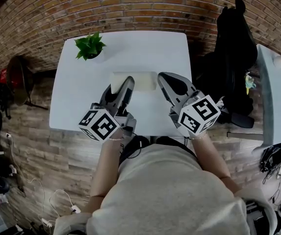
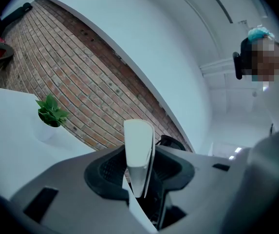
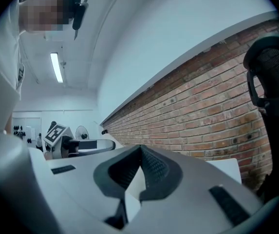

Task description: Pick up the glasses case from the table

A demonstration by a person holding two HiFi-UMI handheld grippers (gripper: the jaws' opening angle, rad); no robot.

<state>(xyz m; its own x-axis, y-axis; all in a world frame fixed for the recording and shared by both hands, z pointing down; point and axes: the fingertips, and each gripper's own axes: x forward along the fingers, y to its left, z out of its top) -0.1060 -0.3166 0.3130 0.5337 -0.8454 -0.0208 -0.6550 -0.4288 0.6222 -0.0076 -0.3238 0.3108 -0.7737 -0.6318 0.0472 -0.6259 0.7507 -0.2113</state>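
The glasses case [image 1: 139,81] is a long white box that lies crosswise over the white table [image 1: 165,48]. My left gripper [image 1: 122,85] is shut on its left end. In the left gripper view the case [image 2: 138,145] stands end-on between the dark pads [image 2: 105,172]. My right gripper [image 1: 166,81] sits at the case's right end, and whether it touches I cannot tell. In the right gripper view its jaws [image 3: 138,172] are shut with nothing between them. Both grippers point level toward the brick wall.
A small potted plant [image 1: 90,46] stands at the table's far left corner, also seen as the plant [image 2: 51,112]. A black office chair [image 1: 236,58] stands right of the table, seen too as the chair [image 3: 273,82]. Another pale table [image 1: 277,97] lies further right.
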